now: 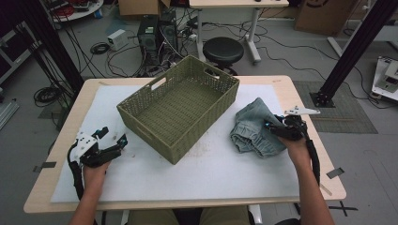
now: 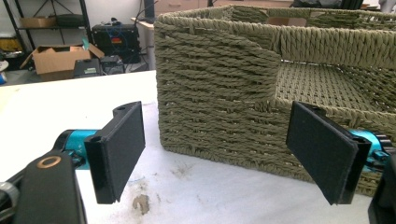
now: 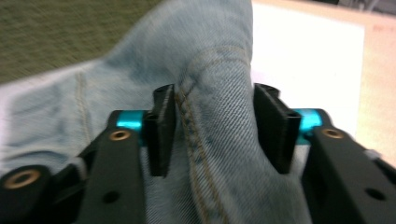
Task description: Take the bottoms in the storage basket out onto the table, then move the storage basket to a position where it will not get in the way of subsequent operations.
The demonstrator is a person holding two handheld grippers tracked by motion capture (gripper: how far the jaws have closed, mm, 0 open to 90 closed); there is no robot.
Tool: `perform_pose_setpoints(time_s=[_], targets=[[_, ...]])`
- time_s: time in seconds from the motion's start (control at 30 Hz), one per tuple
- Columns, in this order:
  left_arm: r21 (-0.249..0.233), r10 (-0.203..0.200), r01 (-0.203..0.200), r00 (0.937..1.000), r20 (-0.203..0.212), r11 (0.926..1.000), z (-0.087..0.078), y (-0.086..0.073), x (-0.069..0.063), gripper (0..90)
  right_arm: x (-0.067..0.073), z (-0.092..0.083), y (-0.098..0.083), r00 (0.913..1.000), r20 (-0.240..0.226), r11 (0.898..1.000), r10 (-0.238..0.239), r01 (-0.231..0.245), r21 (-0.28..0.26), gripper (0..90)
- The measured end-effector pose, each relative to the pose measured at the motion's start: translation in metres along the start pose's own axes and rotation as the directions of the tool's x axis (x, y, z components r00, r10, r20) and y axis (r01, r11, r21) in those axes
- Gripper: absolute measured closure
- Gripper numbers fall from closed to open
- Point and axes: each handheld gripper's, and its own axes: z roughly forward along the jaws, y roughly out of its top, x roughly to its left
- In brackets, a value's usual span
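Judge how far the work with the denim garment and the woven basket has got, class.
Done: nothing yet; the woven basket holds nothing. In hand: the right gripper has its jaws on either side of a fold of the denim garment, which lies bunched on the white mat beside the basket. The left gripper waits open near the basket's wall. Left: probably lifting the garment into the basket.
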Motion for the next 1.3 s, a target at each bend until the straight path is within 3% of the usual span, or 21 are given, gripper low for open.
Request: perform_pose_setpoints(time_s=[0.13, 0.2, 0.27, 0.43, 0.6, 0.7, 1.0, 1.3], targets=[[0.009, -0.003, 0.003, 1.0000, 0.003, 1.0000, -0.002, 0.000, -0.001, 19.6, 0.007, -0.016, 0.006, 0.9987, -0.046, 0.995, 0.021, -0.026, -0.099, 32.6], [0.011, -0.001, 0.001, 1.0000, 0.007, 0.9999, -0.003, 0.000, 0.000, 19.6, 0.011, -0.020, 0.008, 0.9941, -0.105, 0.991, 0.029, -0.042, -0.124, 27.6], [0.007, -0.011, 0.011, 0.9999, 0.007, 0.9999, -0.003, 0.000, 0.000, 19.6, 0.016, -0.018, 0.008, 0.9886, -0.148, 0.992, 0.028, -0.046, -0.119, 21.4], [0.007, -0.011, 0.011, 0.9999, 0.013, 0.9999, -0.003, 0.000, 0.000, 19.6, 0.031, -0.008, 0.005, 0.9857, -0.168, 0.996, -0.008, -0.008, -0.094, 19.7], [0.010, -0.011, 0.010, 0.9998, 0.014, 0.9999, -0.005, 0.000, 0.000, 19.6, 0.038, -0.001, 0.003, 0.9792, -0.203, 0.996, -0.008, -0.012, -0.093, 19.7], [0.004, -0.019, 0.019, 0.9998, 0.010, 0.9998, -0.003, 0.001, 0.001, 19.6, 0.041, 0.001, 0.001, 0.9798, -0.198, 0.996, -0.028, 0.011, -0.084, 19.7], [0.017, -0.011, 0.011, 0.9999, 0.009, 0.9998, -0.006, 0.000, 0.002, 19.6, 0.042, 0.000, 0.003, 0.9796, -0.200, 0.996, -0.021, 0.004, -0.086, 19.7], [0.009, -0.033, 0.033, 0.9994, -0.002, 0.9994, -0.010, 0.001, 0.006, 19.6, 0.047, 0.001, 0.006, 0.9784, -0.206, 0.996, -0.019, 0.000, -0.090, 19.7]])
